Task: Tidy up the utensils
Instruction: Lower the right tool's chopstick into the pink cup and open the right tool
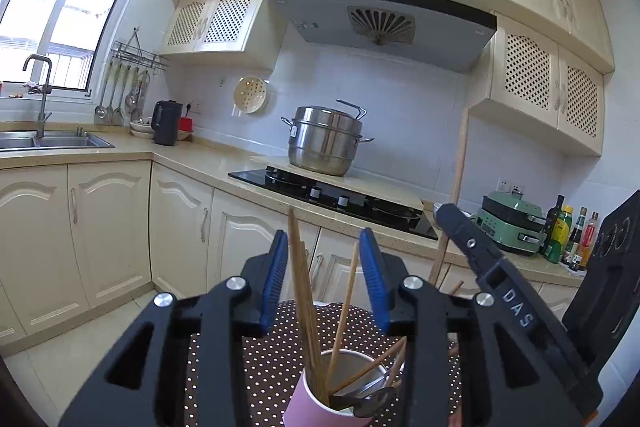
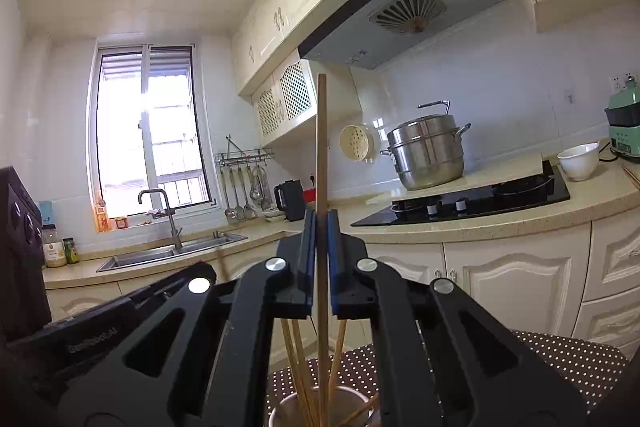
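The right gripper (image 2: 321,227) is clenched on 1 upright wooden chopstick (image 2: 321,147), whose lower end goes down into the cup (image 2: 352,403) below; the cup is cut off by the frame edge and half hidden by the black arms. The left gripper (image 1: 324,259) stands released, its blue pads (image 1: 276,279) wide apart around a bundle of chopsticks (image 1: 302,291) without touching them. In this view the pink cup (image 1: 308,405) stands on the dotted cloth (image 1: 256,359). A dark utensil (image 1: 368,401) lies inside the cup, hard to identify.
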Tool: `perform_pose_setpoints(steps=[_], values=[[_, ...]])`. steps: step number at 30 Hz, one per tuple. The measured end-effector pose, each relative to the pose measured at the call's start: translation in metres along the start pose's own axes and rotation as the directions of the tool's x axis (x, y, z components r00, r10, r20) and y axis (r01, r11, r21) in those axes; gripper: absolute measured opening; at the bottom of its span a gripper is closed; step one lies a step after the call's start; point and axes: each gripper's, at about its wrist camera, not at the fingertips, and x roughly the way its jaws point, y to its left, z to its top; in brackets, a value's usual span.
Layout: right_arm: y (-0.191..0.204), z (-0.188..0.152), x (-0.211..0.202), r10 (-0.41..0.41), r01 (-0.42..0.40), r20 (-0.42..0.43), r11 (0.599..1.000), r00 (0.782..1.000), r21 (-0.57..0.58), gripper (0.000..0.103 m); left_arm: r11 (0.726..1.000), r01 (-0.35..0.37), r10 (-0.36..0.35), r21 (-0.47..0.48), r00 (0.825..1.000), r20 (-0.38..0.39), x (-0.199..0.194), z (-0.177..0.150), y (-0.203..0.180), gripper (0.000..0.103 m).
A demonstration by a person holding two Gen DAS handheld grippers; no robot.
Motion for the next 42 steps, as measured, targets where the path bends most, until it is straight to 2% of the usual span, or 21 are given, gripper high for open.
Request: perform_pose_setpoints(steps=[11, 22, 24, 25, 26, 28, 34, 36, 37, 38, 40, 42], values=[[0.006, -0.006, -0.008, -0.012, 0.010, -0.054, 0.999, 0.998, -0.035, 0.006, 0.998, -0.053, 0.054, 0.018, 0.995, -0.079, 0.001, -0.006, 0.006, 0.043], [0.011, -0.002, -0.015, -0.046, 0.039, -0.129, 0.998, 0.991, -0.052, 0.009, 0.996, -0.067, 0.075, 0.060, 0.988, -0.137, -0.013, -0.009, -0.002, 0.049], [0.012, 0.000, -0.017, -0.047, 0.039, -0.139, 0.998, 0.989, -0.056, 0.020, 0.996, -0.068, 0.076, 0.060, 0.987, -0.141, -0.017, -0.008, -0.004, 0.054], [0.013, 0.001, -0.018, -0.048, 0.040, -0.142, 0.997, 0.989, -0.058, 0.032, 0.996, -0.069, 0.076, 0.059, 0.987, -0.144, -0.019, -0.007, -0.004, 0.055], [0.014, 0.002, -0.019, -0.051, 0.042, -0.144, 0.997, 0.988, -0.061, 0.048, 0.996, -0.069, 0.077, 0.057, 0.986, -0.149, -0.022, -0.007, -0.004, 0.055], [0.015, 0.003, -0.022, -0.055, 0.047, -0.149, 0.997, 0.987, -0.062, 0.054, 0.996, -0.073, 0.082, 0.059, 0.985, -0.155, -0.026, -0.005, -0.004, 0.055], [0.022, 0.008, -0.023, -0.050, 0.031, -0.199, 0.995, 0.979, -0.093, 0.054, 0.994, -0.088, 0.098, 0.064, 0.978, -0.183, -0.040, -0.004, -0.008, 0.056], [0.022, 0.009, -0.019, -0.052, 0.030, -0.231, 0.995, 0.972, -0.096, 0.045, 0.994, -0.091, 0.101, 0.063, 0.977, -0.186, -0.044, -0.003, -0.009, 0.056], [0.022, 0.009, -0.015, -0.052, 0.029, -0.260, 0.995, 0.964, -0.093, 0.029, 0.994, -0.093, 0.103, 0.063, 0.977, -0.189, -0.046, -0.003, -0.009, 0.056], [0.021, 0.009, -0.012, -0.055, 0.032, -0.279, 0.996, 0.959, -0.088, 0.020, 0.994, -0.094, 0.105, 0.063, 0.976, -0.191, -0.047, -0.003, -0.010, 0.056], [0.020, 0.007, -0.008, -0.067, 0.043, -0.310, 0.995, 0.948, -0.086, 0.008, 0.993, -0.095, 0.106, 0.064, 0.974, -0.200, -0.050, -0.003, -0.011, 0.056], [0.018, 0.004, -0.005, -0.067, 0.042, -0.342, 0.996, 0.937, -0.080, 0.008, 0.993, -0.096, 0.109, 0.070, 0.973, -0.204, -0.053, -0.003, -0.012, 0.056]])
